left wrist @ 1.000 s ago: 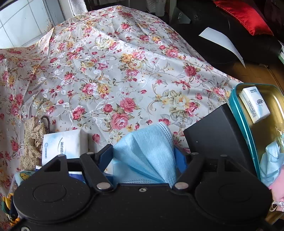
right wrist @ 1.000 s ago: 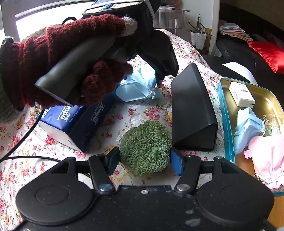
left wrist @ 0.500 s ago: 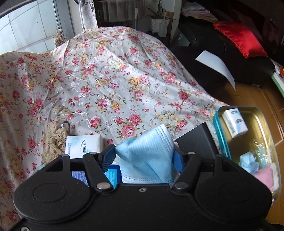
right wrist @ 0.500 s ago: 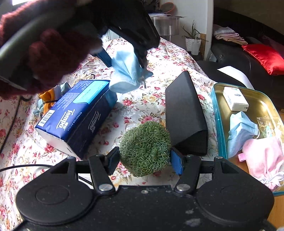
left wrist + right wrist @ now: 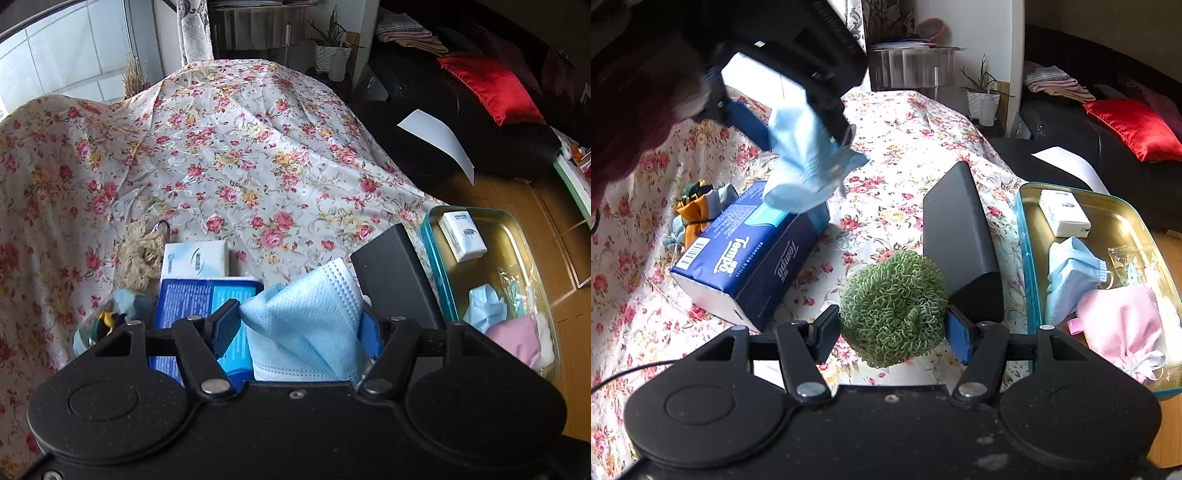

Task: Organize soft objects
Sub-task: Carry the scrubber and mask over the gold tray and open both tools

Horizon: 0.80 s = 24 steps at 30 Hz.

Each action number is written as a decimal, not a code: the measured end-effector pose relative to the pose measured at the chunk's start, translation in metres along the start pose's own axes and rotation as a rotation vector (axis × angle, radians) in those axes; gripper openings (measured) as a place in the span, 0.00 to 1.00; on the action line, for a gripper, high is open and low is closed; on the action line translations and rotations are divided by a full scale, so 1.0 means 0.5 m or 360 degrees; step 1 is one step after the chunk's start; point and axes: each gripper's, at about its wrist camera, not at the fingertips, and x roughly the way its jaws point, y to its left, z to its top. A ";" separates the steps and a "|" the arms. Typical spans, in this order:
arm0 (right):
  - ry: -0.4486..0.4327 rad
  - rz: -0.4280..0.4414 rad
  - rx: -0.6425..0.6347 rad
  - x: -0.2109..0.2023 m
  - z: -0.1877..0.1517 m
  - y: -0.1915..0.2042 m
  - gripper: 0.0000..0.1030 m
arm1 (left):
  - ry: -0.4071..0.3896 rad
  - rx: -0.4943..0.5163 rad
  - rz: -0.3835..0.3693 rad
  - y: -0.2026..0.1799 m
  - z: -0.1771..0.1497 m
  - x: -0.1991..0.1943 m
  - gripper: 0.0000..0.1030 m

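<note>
My left gripper (image 5: 299, 321) is shut on a crumpled light-blue face mask (image 5: 306, 325) and holds it up in the air above the floral tablecloth. From the right wrist view the same left gripper (image 5: 801, 140) hangs at the upper left in a hand in a dark red glove, with the mask (image 5: 809, 166) dangling over the tissue pack. My right gripper (image 5: 892, 328) is low over the table, its pads pressed on both sides of a green coiled scrubber (image 5: 892, 306). A teal-rimmed gold tray (image 5: 1027, 236) at the right holds another blue mask (image 5: 1067, 273), a pink pouch (image 5: 1119, 325) and a white box (image 5: 1063, 212).
A blue Tempo tissue pack (image 5: 746, 258) lies left of the scrubber, and a black wedge-shaped box (image 5: 956, 236) stands between scrubber and tray. An orange and grey cloth bundle (image 5: 694, 210), beige lace (image 5: 140, 251) and a small white tissue pack (image 5: 195, 258) lie further left.
The left gripper has risen off the table with the blue mask and now views the tablecloth from higher up. The right gripper has stayed put around the green scrubber.
</note>
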 end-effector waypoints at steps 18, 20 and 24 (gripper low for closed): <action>-0.0231 -0.0176 0.0239 -0.093 0.006 -0.068 0.58 | -0.0109 0.0080 -0.0102 -0.058 -0.015 -0.097 0.60; -0.0268 -0.0232 0.0326 -0.102 0.008 -0.089 0.58 | -0.0120 0.0096 -0.0125 -0.077 -0.009 -0.101 0.60; -0.0335 -0.0396 0.0483 -0.115 0.009 -0.127 0.58 | -0.0142 0.0138 -0.0175 -0.118 0.002 -0.104 0.60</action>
